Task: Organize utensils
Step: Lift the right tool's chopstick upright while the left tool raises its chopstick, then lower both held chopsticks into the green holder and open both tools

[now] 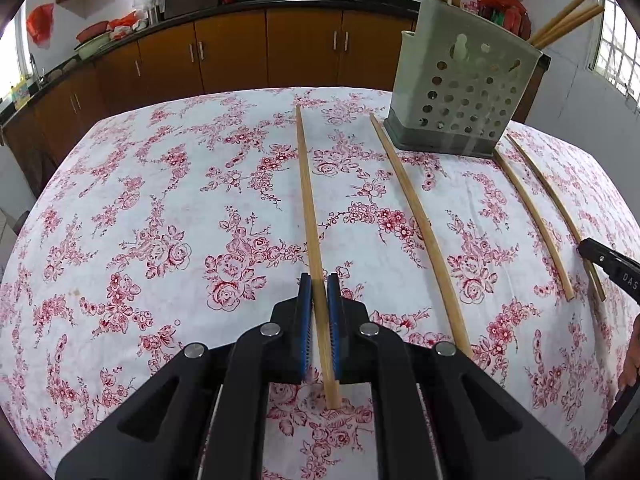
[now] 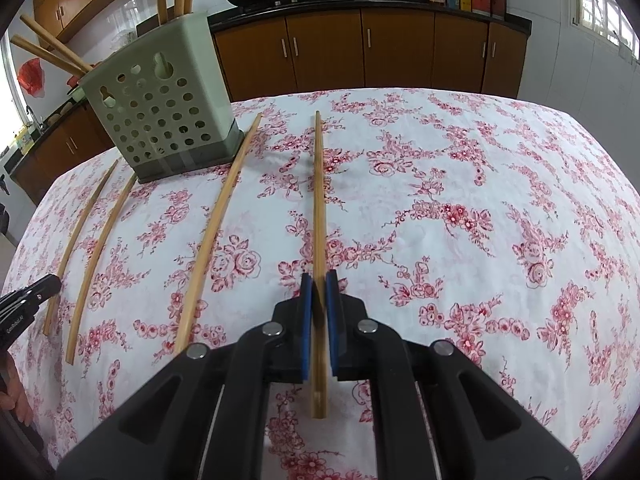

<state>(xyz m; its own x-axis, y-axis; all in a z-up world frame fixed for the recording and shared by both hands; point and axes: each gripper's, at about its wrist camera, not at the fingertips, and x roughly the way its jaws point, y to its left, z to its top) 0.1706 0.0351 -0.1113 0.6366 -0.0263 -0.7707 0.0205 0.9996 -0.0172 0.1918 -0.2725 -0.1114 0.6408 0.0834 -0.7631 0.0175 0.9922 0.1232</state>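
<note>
On a tabletop [image 1: 160, 200] covered with a white cloth printed in red roses, a pale green perforated plastic utensil holder [image 1: 460, 92] stands upright near the far edge, several long bamboo chopsticks [image 1: 568, 20] already leaning out of its top. Four more chopsticks lie flat on the cloth in front of the holder, roughly parallel and well apart.

The left tool [image 1: 320, 300], black with blue pads, is pinched tight on the leftmost bamboo chopstick [image 1: 306, 184], which runs from between its pads toward the far edge, left of the holder. The right tool [image 2: 319, 300] is clamped just as narrowly on the rightmost bamboo chopstick [image 2: 319, 200], which points away to the right of the holder. Both gripped sticks rest on the cloth along their length.

Between them, two loose chopsticks lie untouched: one [image 1: 416, 224] nearly reaching the holder's left front corner, the other [image 1: 532, 216] ending at the holder's base on its right.
</note>
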